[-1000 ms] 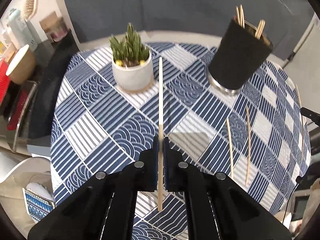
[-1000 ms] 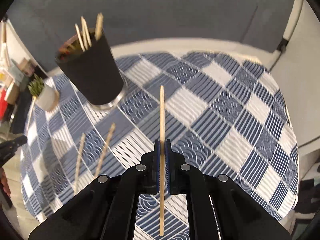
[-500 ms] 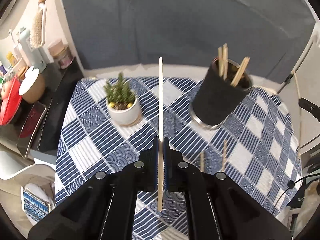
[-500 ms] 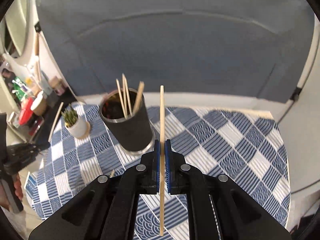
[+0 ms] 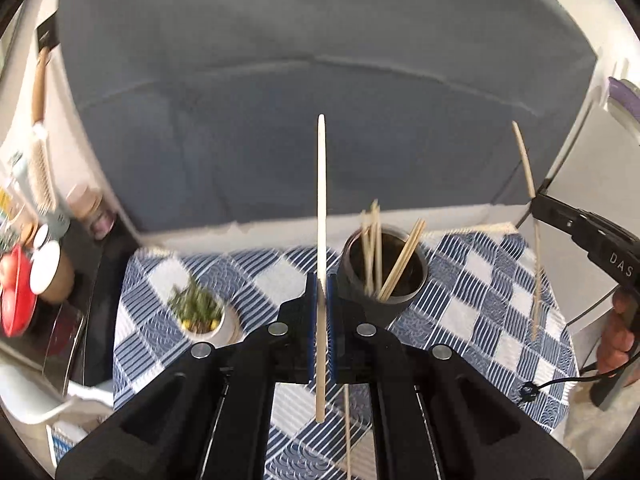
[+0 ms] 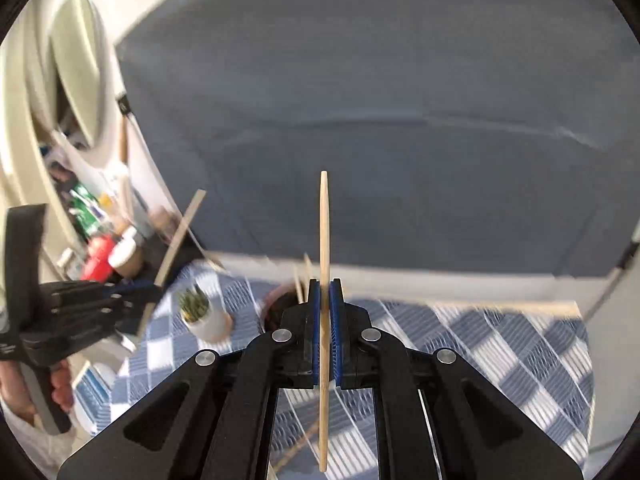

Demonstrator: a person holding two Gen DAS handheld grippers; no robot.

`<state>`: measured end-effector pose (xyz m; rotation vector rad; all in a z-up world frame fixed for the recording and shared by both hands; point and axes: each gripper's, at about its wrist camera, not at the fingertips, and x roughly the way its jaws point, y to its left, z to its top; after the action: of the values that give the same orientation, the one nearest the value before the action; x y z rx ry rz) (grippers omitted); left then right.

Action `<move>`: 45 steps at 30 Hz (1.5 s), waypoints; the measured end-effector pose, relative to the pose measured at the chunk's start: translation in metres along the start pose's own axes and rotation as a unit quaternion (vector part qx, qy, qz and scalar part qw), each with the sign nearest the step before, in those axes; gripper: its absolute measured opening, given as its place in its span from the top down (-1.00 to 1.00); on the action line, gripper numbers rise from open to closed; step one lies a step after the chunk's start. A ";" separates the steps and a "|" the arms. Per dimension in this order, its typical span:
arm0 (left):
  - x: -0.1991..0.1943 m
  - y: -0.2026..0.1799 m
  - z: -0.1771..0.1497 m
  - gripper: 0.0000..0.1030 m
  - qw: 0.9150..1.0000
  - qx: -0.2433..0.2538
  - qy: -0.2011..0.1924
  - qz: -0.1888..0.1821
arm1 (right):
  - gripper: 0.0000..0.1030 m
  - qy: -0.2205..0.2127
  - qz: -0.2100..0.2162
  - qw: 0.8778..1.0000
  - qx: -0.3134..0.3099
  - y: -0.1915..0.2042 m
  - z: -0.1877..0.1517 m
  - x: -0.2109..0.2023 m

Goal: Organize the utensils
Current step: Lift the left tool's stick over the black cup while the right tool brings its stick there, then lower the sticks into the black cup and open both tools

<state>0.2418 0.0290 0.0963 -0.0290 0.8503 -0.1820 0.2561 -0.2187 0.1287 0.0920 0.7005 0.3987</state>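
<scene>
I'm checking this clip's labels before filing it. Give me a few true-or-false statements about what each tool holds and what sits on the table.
1. The left tool is shut on a chopstick. True.
2. The right tool is open and empty. False: it is shut on a second chopstick.
3. The black cup already holds several chopsticks. True.
4. The cup lies tipped on its side. False: it stands upright on the checked tablecloth.
5. A small potted plant stands on the table. True.

Bright daylight, fisheye-bent dark corners, motion blur smearing the table edges
</scene>
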 end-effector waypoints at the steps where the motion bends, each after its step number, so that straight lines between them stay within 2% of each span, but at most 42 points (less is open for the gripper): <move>1: -0.001 -0.001 0.005 0.91 1.000 0.001 -0.006 -0.010 | 0.91 -0.013 0.012 1.000 0.005 -0.001 0.005 -0.002; 5: -0.004 -0.007 0.029 0.91 0.999 0.003 -0.042 -0.029 | 0.90 -0.068 0.051 0.996 0.013 -0.004 0.023 -0.007; 9: -0.015 -0.009 0.041 0.90 0.991 -0.006 -0.111 -0.074 | 0.90 -0.131 0.088 0.987 0.009 -0.003 0.031 -0.009; 12: -0.013 -0.008 0.041 0.90 0.983 -0.016 -0.153 -0.097 | 0.90 -0.159 0.098 0.982 0.002 0.000 0.033 -0.002; 16: 0.005 -0.002 0.034 0.90 0.975 -0.026 -0.182 -0.126 | 0.90 -0.168 0.113 0.979 -0.004 0.002 0.035 0.013; 21: 0.042 0.011 0.028 0.90 0.972 -0.059 -0.173 -0.148 | 0.90 -0.181 0.130 0.975 -0.008 0.001 0.031 0.040; 23: 0.057 0.012 0.025 0.90 0.972 -0.054 -0.171 -0.150 | 0.90 -0.182 0.134 0.974 -0.006 -0.001 0.028 0.052; 26: 0.077 0.011 0.020 0.90 0.969 -0.053 -0.169 -0.173 | 0.90 -0.179 0.135 0.975 0.008 -0.010 0.021 0.070; 29: 0.088 0.003 0.013 0.90 0.970 -0.034 -0.184 -0.154 | 0.90 -0.168 0.128 0.977 0.016 -0.017 0.013 0.094; 34: 0.095 -0.012 0.000 0.90 0.965 -0.011 -0.208 -0.158 | 0.90 -0.143 0.136 0.980 0.037 -0.026 -0.005 0.131; 36: 0.100 -0.018 -0.003 0.90 0.966 0.000 -0.213 -0.146 | 0.90 -0.133 0.150 0.978 0.050 -0.029 -0.010 0.140; 45: 0.122 -0.026 -0.017 0.90 0.971 0.007 -0.204 -0.124 | 0.90 -0.130 0.147 0.980 0.038 -0.022 -0.023 0.149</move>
<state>0.3040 -0.0165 -0.0038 -0.1552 0.4315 -0.4031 0.3517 -0.1827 0.0156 0.3166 0.4427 0.6313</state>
